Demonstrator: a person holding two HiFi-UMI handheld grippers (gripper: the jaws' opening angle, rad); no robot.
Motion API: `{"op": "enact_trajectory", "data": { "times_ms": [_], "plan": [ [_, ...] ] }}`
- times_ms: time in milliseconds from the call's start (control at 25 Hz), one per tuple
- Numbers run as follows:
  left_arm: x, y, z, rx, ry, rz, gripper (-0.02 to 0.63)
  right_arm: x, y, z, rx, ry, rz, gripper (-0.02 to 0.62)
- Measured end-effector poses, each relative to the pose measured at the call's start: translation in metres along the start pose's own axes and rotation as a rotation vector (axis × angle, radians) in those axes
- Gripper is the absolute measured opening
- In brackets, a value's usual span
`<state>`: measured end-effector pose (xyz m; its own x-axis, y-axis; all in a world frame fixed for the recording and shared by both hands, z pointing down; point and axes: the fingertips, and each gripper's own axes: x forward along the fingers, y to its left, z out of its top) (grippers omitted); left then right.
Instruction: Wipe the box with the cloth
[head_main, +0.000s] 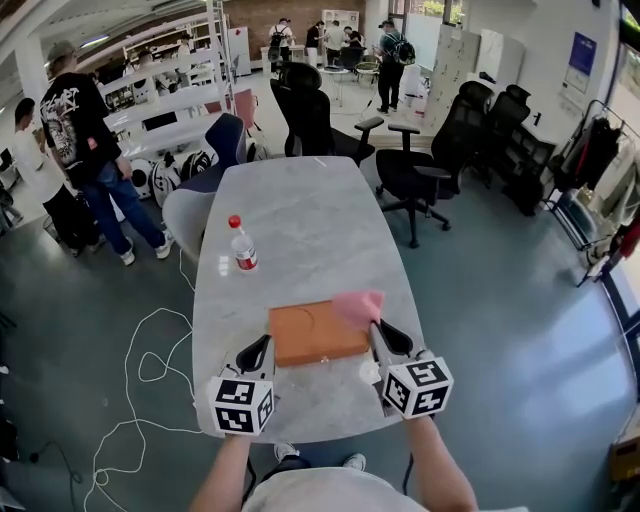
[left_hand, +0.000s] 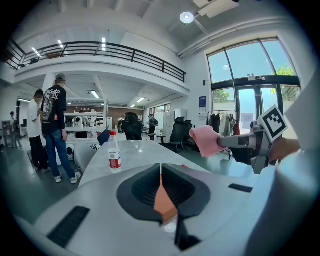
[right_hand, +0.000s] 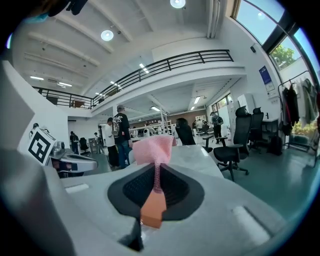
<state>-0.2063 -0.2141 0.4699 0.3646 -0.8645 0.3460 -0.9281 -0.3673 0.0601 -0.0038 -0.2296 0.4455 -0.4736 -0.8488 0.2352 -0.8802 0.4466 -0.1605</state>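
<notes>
The flat orange-brown rectangular box (head_main: 315, 335) lies on the near end of the grey marble-patterned bench (head_main: 300, 220), just ahead of both tools. A faint circular mark shows on its top.

The right hand-held gripper (right_hand: 157, 172) is pinched narrow on a fold of the soft pink woven cloth (right_hand: 152, 149). The loose part bunches up beyond the jaw tips. In the head view the cloth (head_main: 357, 306) sits over the box's far right corner. From the left gripper view it looks lifted clear of the bench, so I judge it is not yet on the surface.

The left hand-held gripper (left_hand: 160, 170) has its jaws drawn together with nothing between them. It is poised at the near left edge of the box, and only a sliver of the orange top shows below its jaws.

A clear plastic water bottle with a red cap (head_main: 243, 247) stands further up the bench to the left, well apart from the box.

The cloth is light and limp. It will drape and fold under itself, so the bunched end should be pressed flat onto the lid rather than dragged by a corner. The box looks light, rigid and smooth-topped, and it will likely slide on the polished bench under a wiping stroke. The free tool would best steady it at the near left edge or corner, pressing down on the rim and not on the middle.
</notes>
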Motion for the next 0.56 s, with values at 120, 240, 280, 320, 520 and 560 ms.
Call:
{"op": "enact_trajectory", "data": {
  "times_ms": [120, 240, 280, 320, 520, 560],
  "plan": [
    [0.0033, 0.0026, -0.0009, 0.001, 0.006, -0.009, 0.015, 0.0028, 0.0006, 0.0010, -0.007, 0.001, -0.010, 0.034],
    [0.0063, 0.0031, -0.0022, 0.001, 0.011, -0.020, 0.015, 0.0053, 0.0010, 0.0011, -0.007, 0.002, -0.015, 0.034],
    [0.0064, 0.0026, -0.0021, 0.000, 0.013, -0.022, 0.015, 0.0054, 0.0014, 0.0015, -0.007, 0.002, -0.016, 0.034],
    [0.0063, 0.0024, -0.0018, 0.000, 0.015, -0.024, 0.015, 0.0054, 0.0020, 0.0021, -0.008, 0.002, -0.016, 0.034],
    [0.0074, 0.0033, -0.0032, -0.004, 0.020, -0.026, 0.015, 0.0076, 0.0041, 0.0021, -0.009, 0.006, -0.013, 0.034],
    [0.0080, 0.0032, -0.0035, -0.005, 0.021, -0.026, 0.015, 0.0081, 0.0042, 0.0019, -0.009, 0.006, -0.012, 0.034]
  ]
}}
